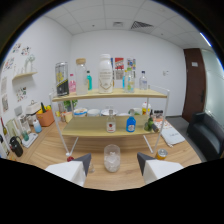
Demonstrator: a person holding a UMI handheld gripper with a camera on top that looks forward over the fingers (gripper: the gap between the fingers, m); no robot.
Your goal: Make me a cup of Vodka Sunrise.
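— Gripper state?
— Spread wide, pinching nothing; pale fingers apart on either side.
— Location of the clear glass cup holding ice?
— Standing on the wooden table, between the fingertips and slightly ahead, gaps both sides.
— Beyond that?
— Two-tier white-framed wooden shelf rack. Small clear bottle with red label and blue bottle on the lower tier; large white bottle up top among others.

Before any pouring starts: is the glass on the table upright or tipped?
Upright. The glass stands on its base on the table, rim up, with what looks like ice inside, just ahead of the open gripper.
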